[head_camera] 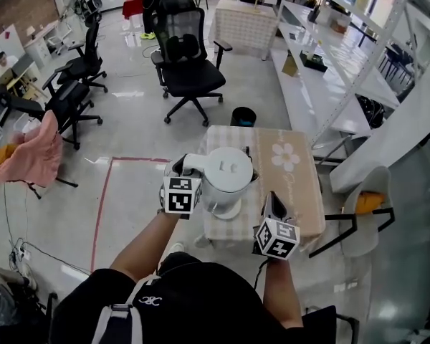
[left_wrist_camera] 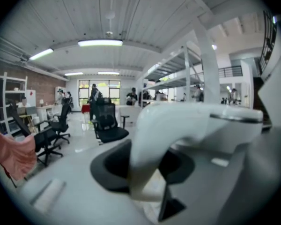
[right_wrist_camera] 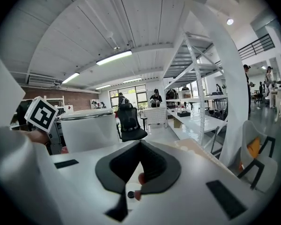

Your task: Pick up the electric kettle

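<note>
Electric kettle [head_camera: 226, 172]: white, smooth plastic, squat rounded body with a flat lid, stood over the checked beige cloth of the small tabletop [head_camera: 294, 192], at its near left corner. A white round base disc [head_camera: 228, 211] showed just below the kettle; could not tell whether the two touched. Left tongs [head_camera: 180, 169] were at the kettle's left side, clamped on its handle [left_wrist_camera: 154, 139]. In the left gripper view the thick, curved, glossy white handle ran between the dark pads and hid most of them, and the kettle body filled the right half, blurred and cut off at the edge. Right tongs [right_wrist_camera: 139, 146] were to the kettle's right and nearer the person, apart from it, tips drawn together to a point with nothing between them. From the right gripper view the kettle [right_wrist_camera: 89, 128] appeared as a plain white cylinder with a metallic rim line, its lower part hidden behind the gripper body. A pale flower print [head_camera: 285, 156] lay on the cloth right of the kettle. A black mesh office chair [head_camera: 190, 63] stood well beyond the kettle.
</note>
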The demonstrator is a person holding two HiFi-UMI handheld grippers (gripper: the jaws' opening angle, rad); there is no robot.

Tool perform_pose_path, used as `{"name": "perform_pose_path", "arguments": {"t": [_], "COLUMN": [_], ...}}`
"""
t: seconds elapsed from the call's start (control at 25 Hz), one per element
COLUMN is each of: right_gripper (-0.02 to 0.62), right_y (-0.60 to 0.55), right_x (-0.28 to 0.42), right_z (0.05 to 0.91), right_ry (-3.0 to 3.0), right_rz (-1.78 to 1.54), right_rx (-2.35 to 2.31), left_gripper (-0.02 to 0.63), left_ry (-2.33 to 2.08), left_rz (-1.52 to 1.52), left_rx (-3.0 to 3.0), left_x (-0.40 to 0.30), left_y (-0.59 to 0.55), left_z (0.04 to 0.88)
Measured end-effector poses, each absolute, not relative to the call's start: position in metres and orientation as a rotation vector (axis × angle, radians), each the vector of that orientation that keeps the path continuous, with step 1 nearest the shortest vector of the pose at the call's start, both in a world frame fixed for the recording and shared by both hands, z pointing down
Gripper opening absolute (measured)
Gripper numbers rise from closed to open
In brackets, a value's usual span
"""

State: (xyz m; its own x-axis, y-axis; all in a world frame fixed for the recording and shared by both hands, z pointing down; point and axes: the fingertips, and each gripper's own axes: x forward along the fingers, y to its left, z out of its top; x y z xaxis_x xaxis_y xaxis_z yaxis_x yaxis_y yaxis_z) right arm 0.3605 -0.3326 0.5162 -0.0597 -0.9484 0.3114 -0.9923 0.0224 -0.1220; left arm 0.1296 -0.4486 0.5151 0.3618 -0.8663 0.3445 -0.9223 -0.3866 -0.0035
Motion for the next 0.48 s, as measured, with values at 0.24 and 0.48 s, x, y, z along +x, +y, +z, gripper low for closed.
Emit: {"name": "perform_pose_path", "arguments": {"t": [0.24, 0.48], "right_gripper": [-0.008, -0.008], "right_y": [-0.329, -0.325], "right_x": [0.351, 0.347], "right_z": [0.515, 0.516], "right_ry": [-2.148, -2.156], "right_rz": [0.445, 0.45], "right_rx": [2.021, 2.029], "left_gripper": [0.14, 0.14], "left_ry": [-1.624, -1.627], "left_rz": [0.428, 0.431], "left_rx": [2.432, 2.435], "left_x": [0.117, 0.113], "left_y": [-0.438, -0.433], "left_z": [0.516, 0.518]}}
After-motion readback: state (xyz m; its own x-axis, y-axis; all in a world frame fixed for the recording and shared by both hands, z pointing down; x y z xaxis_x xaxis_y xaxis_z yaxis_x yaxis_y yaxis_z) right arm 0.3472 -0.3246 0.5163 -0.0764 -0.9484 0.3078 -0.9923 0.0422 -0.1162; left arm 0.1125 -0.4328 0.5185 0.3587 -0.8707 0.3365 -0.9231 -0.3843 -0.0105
